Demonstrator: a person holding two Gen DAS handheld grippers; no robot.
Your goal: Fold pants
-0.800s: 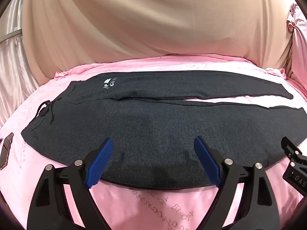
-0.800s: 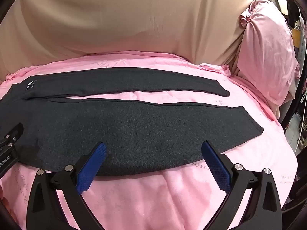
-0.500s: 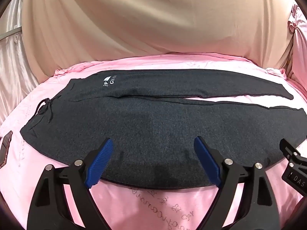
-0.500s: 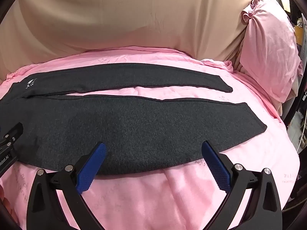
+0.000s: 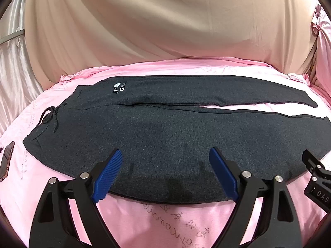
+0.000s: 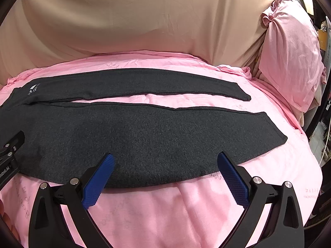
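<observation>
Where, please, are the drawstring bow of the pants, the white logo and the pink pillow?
drawstring bow (image 5: 49,111): left wrist view, on the knot at the waistband.
white logo (image 5: 119,87): left wrist view, on the lettering near the waist.
pink pillow (image 6: 289,55): right wrist view, on its front face.

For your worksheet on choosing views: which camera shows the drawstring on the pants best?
The left wrist view: the drawstring lies in plain sight at the waist of the pants, tied in a bow. The right wrist view cuts off the waist at its left edge, so no drawstring shows.
</observation>
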